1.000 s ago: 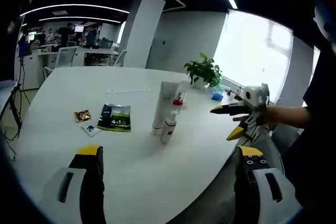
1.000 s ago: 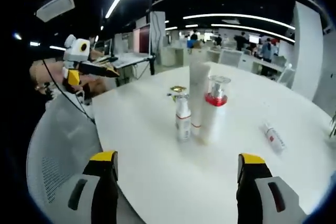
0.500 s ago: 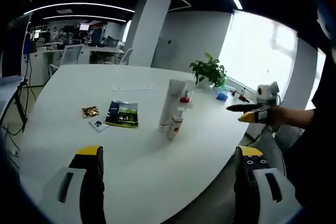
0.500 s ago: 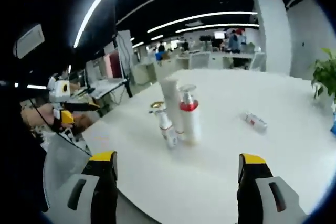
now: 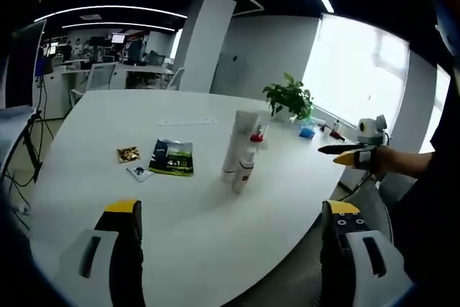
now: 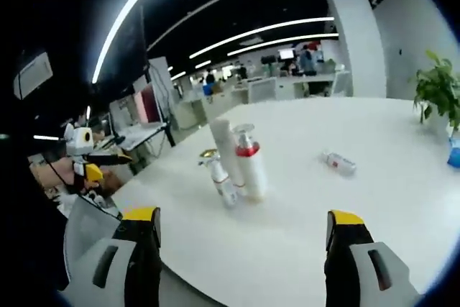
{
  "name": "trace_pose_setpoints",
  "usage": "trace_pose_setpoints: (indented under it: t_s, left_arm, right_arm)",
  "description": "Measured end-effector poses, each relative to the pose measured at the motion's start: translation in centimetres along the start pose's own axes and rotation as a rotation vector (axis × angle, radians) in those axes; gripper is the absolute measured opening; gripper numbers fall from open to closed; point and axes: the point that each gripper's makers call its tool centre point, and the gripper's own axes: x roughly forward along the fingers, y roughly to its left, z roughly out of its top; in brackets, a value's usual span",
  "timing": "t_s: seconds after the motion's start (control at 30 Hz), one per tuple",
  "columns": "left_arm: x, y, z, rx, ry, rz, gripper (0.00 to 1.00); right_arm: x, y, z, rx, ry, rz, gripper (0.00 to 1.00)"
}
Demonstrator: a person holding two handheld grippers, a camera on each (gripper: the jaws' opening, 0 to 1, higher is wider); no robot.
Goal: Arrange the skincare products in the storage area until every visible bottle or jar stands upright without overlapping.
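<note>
Three products stand upright in a tight group on the white table [image 5: 108, 199]: a tall white tube [image 5: 236, 144], a red-collared pump bottle [image 5: 256, 134] behind it, and a small white spray bottle [image 5: 245, 172] in front. The right gripper view shows the tube [image 6: 224, 150], pump bottle [image 6: 249, 165] and spray bottle [image 6: 220, 180], plus a small bottle [image 6: 338, 163] lying on its side farther right. My left gripper [image 5: 233, 249] is open and empty, well short of them. My right gripper [image 6: 244, 249] is open and empty too, and is also seen at the table's right edge [image 5: 351, 152].
A green packet [image 5: 172, 157], a gold sachet [image 5: 128, 154] and a small card [image 5: 140, 172] lie left of the group. A potted plant [image 5: 291, 97] and a blue item [image 5: 307, 132] stand at the far edge. A mesh chair back [image 6: 86, 228] is close by. Office desks fill the background.
Both views have drawn back and turned, so the products look smaller. In the left gripper view the right gripper has drifted right and farther off. The products themselves have stayed put.
</note>
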Motion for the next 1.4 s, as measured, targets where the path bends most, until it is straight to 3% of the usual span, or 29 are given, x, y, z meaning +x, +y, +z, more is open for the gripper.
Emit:
trace_pose_setpoints:
  t_s: [0.7,1.23,1.4]
  left_arm:
    - [1.1,0.1,-0.1,-0.025,-0.006,-0.003,0.96]
    - [2.0,0.8,-0.4,-0.056,0.016,0.004,0.96]
    - [2.7,0.6,-0.7,-0.06,0.03,-0.008,0.96]
  right_arm:
    - [1.1,-2.4,1.0,0.007,0.038,-0.04,0.99]
    - [3.9,-5.6,3.3,-0.028,0.081,-0.04,0.97]
    - [5.2,-6.9,3.7,-0.068,0.135,-0.04,0.97]
